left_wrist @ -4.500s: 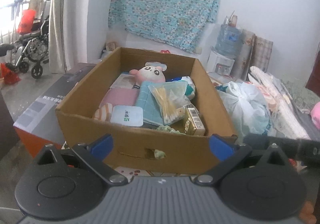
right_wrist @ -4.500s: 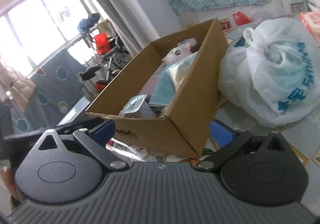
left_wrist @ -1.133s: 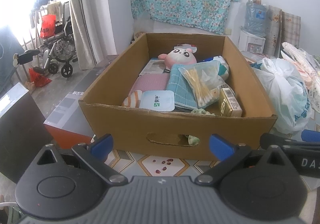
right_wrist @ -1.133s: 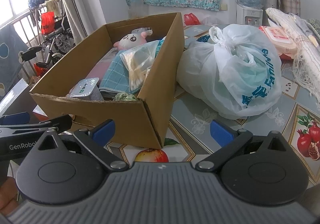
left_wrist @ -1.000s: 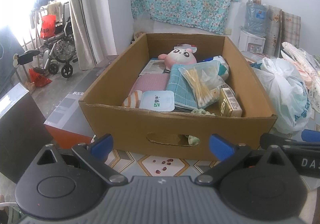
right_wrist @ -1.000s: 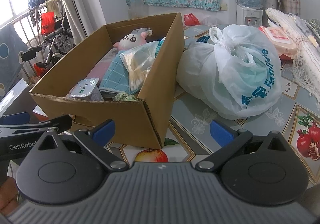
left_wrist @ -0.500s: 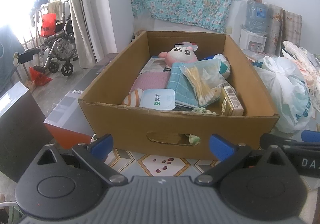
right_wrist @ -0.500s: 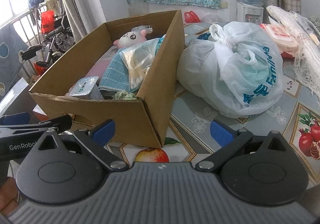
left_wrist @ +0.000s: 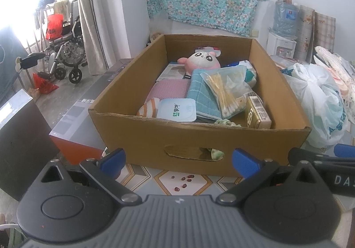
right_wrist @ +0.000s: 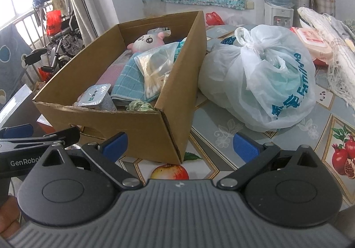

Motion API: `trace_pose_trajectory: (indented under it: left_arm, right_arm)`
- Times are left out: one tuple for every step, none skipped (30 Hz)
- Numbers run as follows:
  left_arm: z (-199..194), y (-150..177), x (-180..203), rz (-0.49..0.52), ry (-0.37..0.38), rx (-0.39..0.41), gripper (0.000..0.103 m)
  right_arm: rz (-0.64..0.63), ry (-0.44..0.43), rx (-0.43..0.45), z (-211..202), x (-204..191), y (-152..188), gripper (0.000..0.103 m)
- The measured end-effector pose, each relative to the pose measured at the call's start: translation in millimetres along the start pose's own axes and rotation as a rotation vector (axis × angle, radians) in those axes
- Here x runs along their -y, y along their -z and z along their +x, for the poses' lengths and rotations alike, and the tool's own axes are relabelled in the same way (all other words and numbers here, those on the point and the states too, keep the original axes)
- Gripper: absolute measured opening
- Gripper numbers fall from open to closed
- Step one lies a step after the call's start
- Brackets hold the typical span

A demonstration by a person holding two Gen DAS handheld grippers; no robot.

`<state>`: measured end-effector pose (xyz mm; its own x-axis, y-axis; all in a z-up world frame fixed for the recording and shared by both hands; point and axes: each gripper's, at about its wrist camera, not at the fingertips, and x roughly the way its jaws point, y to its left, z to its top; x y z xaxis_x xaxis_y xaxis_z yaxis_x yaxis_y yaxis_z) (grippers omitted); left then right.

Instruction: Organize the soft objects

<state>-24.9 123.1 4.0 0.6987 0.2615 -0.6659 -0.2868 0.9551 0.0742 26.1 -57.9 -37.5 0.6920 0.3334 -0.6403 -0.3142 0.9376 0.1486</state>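
Before the cardboard box (left_wrist: 137,135) — both tongs (left_wrist: 178,160) (right_wrist: 179,145) spread, empty.

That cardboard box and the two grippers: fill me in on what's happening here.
A person holds both grippers in front of the cardboard box on the table. The left gripper and right gripper are open and empty. Inside lie a pink plush toy, a blue towel and a bag of cotton swabs, none of them gripped.

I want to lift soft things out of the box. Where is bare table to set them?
Bare tablecloth lies between box and bag, and before the bag. Inside the box it is crowded.
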Motion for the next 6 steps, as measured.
trace_pose_trajectory:
  left_arm:
    - [0.0, 0.0, 0.0, 0.000, 0.000, 0.000, 0.103]
    - [0.1, 0.0, 0.0, 0.000, 0.000, 0.000, 0.103]
    - [0.0, 0.1, -0.1, 0.000, 0.000, 0.000, 0.103]
    - [0.0, 0.3, -0.3, -0.001, 0.001, -0.001, 0.103]
    - [0.0, 0.0, 0.1, -0.001, 0.001, -0.001, 0.103]
    - [0.0, 0.1, 0.0, -0.001, 0.001, -0.002, 0.103]
  right_arm:
    - [0.000, 0.000, 0.000, 0.0, 0.0, -0.1, 0.102]
    - [0.001, 0.000, 0.000, 0.0, -0.1, -0.1, 0.102]
    - [0.000, 0.000, 0.000, 0.0, 0.0, -0.1, 0.102]
    - [0.000, 0.000, 0.000, 0.0, 0.0, 0.0, 0.102]
    - [0.000, 0.000, 0.000, 0.0, 0.0, 0.0, 0.102]
    - [0.000, 0.000, 0.000, 0.0, 0.1, -0.1, 0.102]
